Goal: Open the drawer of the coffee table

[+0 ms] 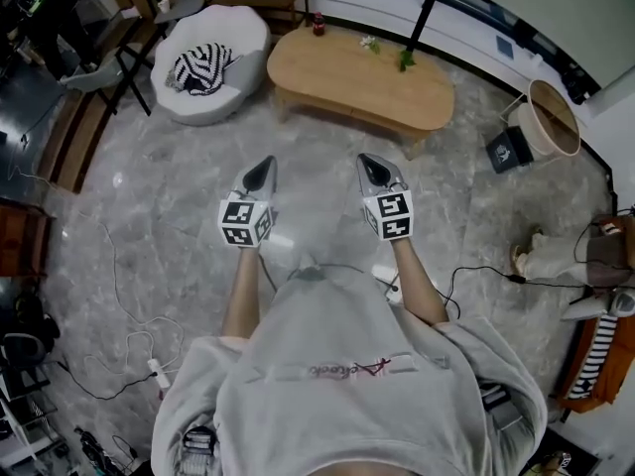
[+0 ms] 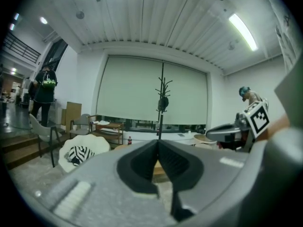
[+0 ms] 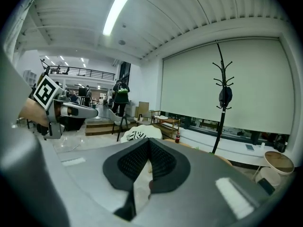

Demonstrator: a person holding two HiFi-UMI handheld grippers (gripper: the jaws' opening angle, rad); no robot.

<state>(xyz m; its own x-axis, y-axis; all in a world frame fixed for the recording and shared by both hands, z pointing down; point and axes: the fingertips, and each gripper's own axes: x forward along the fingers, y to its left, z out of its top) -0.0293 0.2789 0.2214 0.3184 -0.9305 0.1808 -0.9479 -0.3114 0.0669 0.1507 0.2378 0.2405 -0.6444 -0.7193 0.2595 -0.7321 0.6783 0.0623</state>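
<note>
1. Left tongs (image 1: 264, 166): pressed together, nothing between them. Held out in front of the person, roughly level, tip toward the coffee table.

2. Right tongs (image 1: 368, 163): likewise pressed together and empty. Carried beside the left pair, the two well matched in height and aim. I judge they are kept closed because nothing is within reach to grip.

3. Coffee table (image 1: 362, 72): a low oval wooden counter, well apart from both tongs, with bare marble floor (image 1: 149, 216) between. Its drawer cannot be made out from here; no front or handle shows.

4. On the counter: a small red bottle (image 1: 318, 23) at the far edge and a green sprig (image 1: 405, 59) near the coat stand (image 1: 429, 3), whose pole rises just behind the table.

5. White round chair (image 1: 238, 38): just left of the table, with a striped cloth (image 1: 201, 68) heaped in its seat.

Status, as a judgement: the approach stage, drawer untouched. The handle must be found first and the tongs spread to take it.
</note>
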